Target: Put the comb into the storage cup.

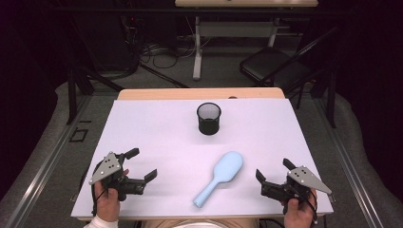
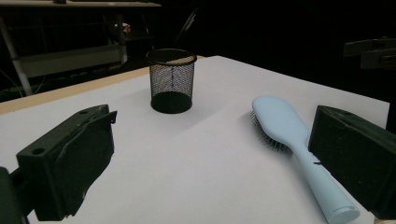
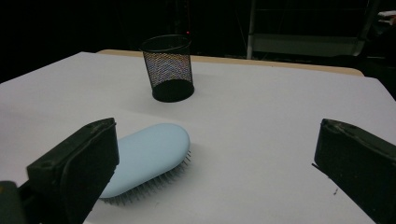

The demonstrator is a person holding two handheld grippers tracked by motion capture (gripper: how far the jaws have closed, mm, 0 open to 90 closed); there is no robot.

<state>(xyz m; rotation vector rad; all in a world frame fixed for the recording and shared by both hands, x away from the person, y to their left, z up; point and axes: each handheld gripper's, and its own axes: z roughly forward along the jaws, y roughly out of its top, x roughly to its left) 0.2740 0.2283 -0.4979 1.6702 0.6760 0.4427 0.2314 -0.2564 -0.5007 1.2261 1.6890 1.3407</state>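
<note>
Blue hairbrush (image 1: 221,177) — one — lies bristles down toward the white surface's (image 1: 157,133) near edge, one mesh cup (image 1: 208,118) beyond; both grippers' jaws wide, empty — left gripper (image 1: 141,164), right gripper (image 1: 273,171).

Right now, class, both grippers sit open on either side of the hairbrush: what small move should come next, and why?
Probably the right gripper should ease toward the light blue hairbrush and line its open jaws up with the handle. The brush lies bristles down, untouched between both grippers, its handle end nearest the table's front edge, and the mesh cup stands upright beyond it.
</note>
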